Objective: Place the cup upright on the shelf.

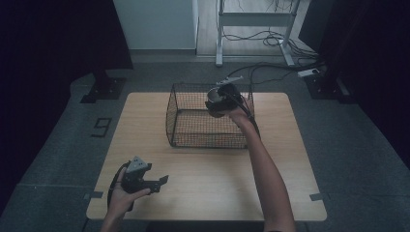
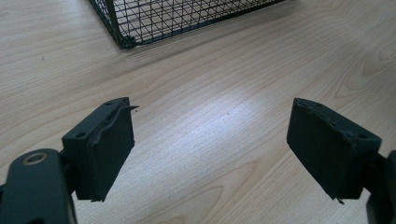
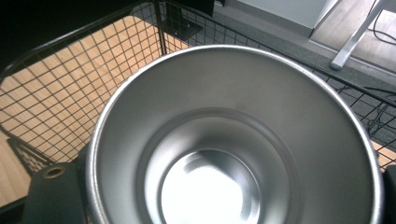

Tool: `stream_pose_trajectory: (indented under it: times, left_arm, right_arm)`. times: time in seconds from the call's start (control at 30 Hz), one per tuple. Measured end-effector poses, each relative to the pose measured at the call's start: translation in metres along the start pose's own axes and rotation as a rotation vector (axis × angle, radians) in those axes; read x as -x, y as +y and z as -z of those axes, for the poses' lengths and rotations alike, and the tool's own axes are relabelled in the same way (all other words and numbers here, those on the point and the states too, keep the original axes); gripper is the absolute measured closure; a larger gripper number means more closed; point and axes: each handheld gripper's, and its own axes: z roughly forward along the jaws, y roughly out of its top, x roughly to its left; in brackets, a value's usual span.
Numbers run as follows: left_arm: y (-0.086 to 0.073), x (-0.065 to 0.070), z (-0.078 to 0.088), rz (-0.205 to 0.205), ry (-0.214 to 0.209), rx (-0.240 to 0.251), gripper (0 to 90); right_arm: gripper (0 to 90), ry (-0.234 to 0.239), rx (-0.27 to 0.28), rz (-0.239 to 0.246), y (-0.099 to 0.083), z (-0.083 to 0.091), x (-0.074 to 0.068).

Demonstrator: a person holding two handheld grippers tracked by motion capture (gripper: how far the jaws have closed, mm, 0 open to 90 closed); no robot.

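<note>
One shiny round steel cup (image 3: 233, 140), smooth inside, sits clamped in my right gripper (image 1: 220, 102) above the black wire-mesh basket (image 1: 193, 126). My left gripper (image 2: 210, 149) gapes empty over the pale wooden table (image 2: 224, 84).

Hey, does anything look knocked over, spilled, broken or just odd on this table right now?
Nothing stands out. The black wire mesh basket sits squarely on the light wooden table. The right gripper holds a shiny steel cup, empty and undented, over the basket. The left gripper hangs open above bare wood. No spills show.
</note>
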Motion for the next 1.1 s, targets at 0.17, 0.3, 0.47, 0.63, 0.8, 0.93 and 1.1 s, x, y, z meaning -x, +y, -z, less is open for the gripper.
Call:
stream_pose_trajectory:
  times: [0.17,0.3,0.47,0.63,0.8,0.93,1.1]
  left_arm:
    - [0.0,0.0,0.0,0.0,0.001,0.0,15.3]
    - [0.0,0.001,-0.001,-0.001,-0.005,-0.001,15.2]
    - [0.0,-0.001,0.0,0.001,-0.003,-0.002,15.3]
    - [0.0,-0.001,0.001,0.001,-0.002,0.003,15.2]
    - [0.0,-0.001,0.001,0.002,-0.001,0.002,15.3]
    - [0.0,-0.001,0.001,0.001,-0.003,0.003,15.3]
    - [0.0,0.0,0.0,-0.002,-0.005,0.001,15.2]
  right_arm:
    - [18.1,0.006,0.002,-0.002,-0.002,-0.008,0.004]
    - [18.1,0.008,-0.013,-0.006,-0.005,-0.02,0.007]
    - [18.1,0.016,-0.02,0.001,-0.007,-0.03,0.008]
    - [18.1,0.018,-0.026,0.0,-0.007,-0.038,0.007]
    - [18.1,0.019,-0.035,0.003,-0.009,-0.044,0.007]
    - [18.1,0.021,-0.05,0.005,-0.014,-0.052,0.008]
    - [18.1,0.017,-0.059,-0.006,-0.018,-0.059,0.011]
